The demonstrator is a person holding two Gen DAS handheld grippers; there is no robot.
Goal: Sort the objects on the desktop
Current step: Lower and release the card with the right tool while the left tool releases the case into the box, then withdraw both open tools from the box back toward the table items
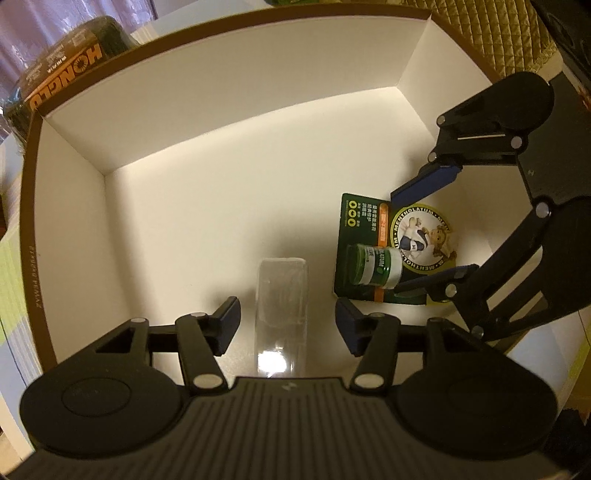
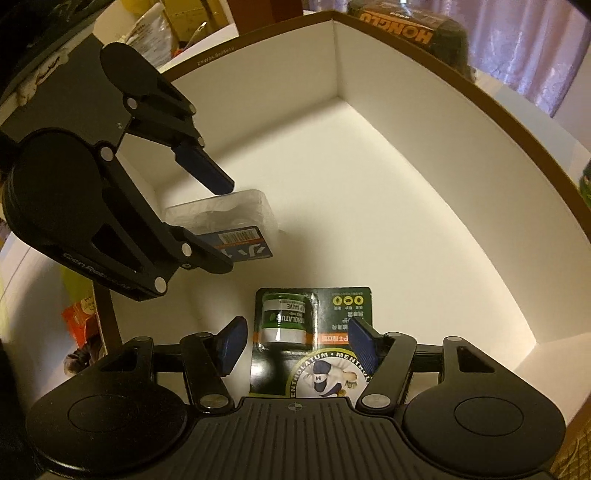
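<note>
A white box with a brown rim (image 1: 240, 92) (image 2: 406, 92) fills both views. On its floor lies a clear plastic case (image 1: 281, 291) (image 2: 229, 210) with a barcode label. My left gripper (image 1: 288, 321) (image 2: 218, 218) stands open around it, with gaps on both sides. Beside the case lies a green Mentholatum blister card (image 1: 369, 225) (image 2: 343, 306) holding a small green jar (image 1: 376, 266) (image 2: 284, 317). My right gripper (image 2: 299, 343) (image 1: 432, 236) is open, with one finger on each side of the card and just over it.
A dark package printed HONGLO (image 1: 66, 74) (image 2: 399, 26) sits behind the box's far wall. Quilted fabric (image 1: 498, 37) lies beyond the right corner. Bags and clutter (image 2: 159, 26) are outside the left wall. Most of the box floor is bare.
</note>
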